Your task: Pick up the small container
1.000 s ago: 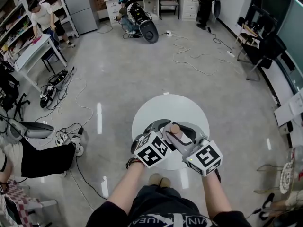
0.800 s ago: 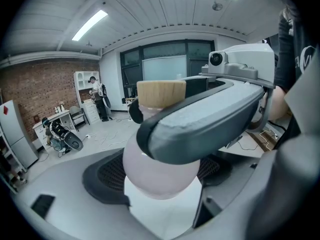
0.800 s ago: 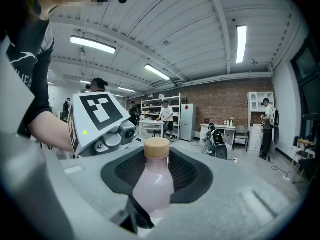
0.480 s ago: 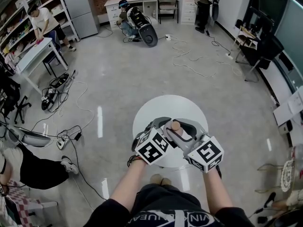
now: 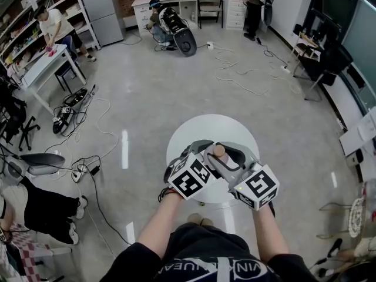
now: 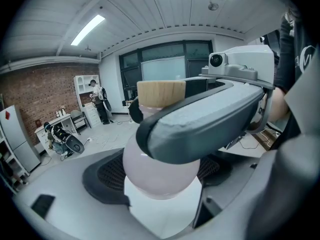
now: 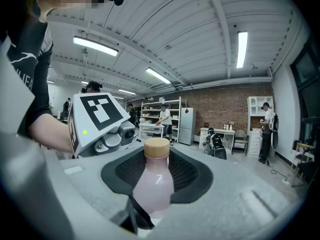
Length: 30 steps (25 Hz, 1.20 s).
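The small container (image 7: 154, 181) is a pink bottle with a tan cap (image 7: 157, 147). It stands up straight between the 2 grippers, over the round white table (image 5: 194, 133). The right gripper (image 5: 228, 156) has its jaws wide, and they pinch the round body of the small container from 2 sides. The left gripper (image 5: 204, 151) comes in from the other side. Its 2 black pads (image 6: 97, 176) press on the small container too, low down. The 2 grippers cross each other around it. The white table top shows just under it. Some cables (image 5: 235, 81) lie on the gray floor (image 5: 147, 98) past the table.
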Motion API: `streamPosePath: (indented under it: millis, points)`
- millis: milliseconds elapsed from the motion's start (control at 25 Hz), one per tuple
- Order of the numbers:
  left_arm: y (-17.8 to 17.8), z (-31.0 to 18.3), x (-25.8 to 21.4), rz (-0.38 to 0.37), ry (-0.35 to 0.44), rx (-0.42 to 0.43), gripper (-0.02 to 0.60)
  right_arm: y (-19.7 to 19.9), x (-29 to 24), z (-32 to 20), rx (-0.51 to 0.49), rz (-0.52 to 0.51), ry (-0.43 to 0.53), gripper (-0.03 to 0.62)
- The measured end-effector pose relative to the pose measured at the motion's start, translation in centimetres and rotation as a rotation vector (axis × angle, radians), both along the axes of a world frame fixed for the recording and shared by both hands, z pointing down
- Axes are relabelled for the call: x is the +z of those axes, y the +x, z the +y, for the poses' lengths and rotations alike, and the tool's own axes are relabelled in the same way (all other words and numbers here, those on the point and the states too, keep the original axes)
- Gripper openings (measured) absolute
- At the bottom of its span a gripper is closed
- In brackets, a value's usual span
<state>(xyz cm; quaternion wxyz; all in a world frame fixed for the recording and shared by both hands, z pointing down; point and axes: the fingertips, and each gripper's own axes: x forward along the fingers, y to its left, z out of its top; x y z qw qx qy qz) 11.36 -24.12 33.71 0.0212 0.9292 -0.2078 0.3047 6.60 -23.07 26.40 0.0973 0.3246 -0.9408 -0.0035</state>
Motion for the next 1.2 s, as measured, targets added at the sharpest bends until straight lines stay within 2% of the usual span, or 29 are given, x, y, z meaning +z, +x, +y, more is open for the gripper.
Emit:
streamPosePath:
  millis: [1200]
  points:
    - [-0.59, 0.63, 0.39, -0.004, -0.016, -0.005, 0.385, -0.54, 0.40, 0.56, 0.000, 0.006, -0.010, 0.144]
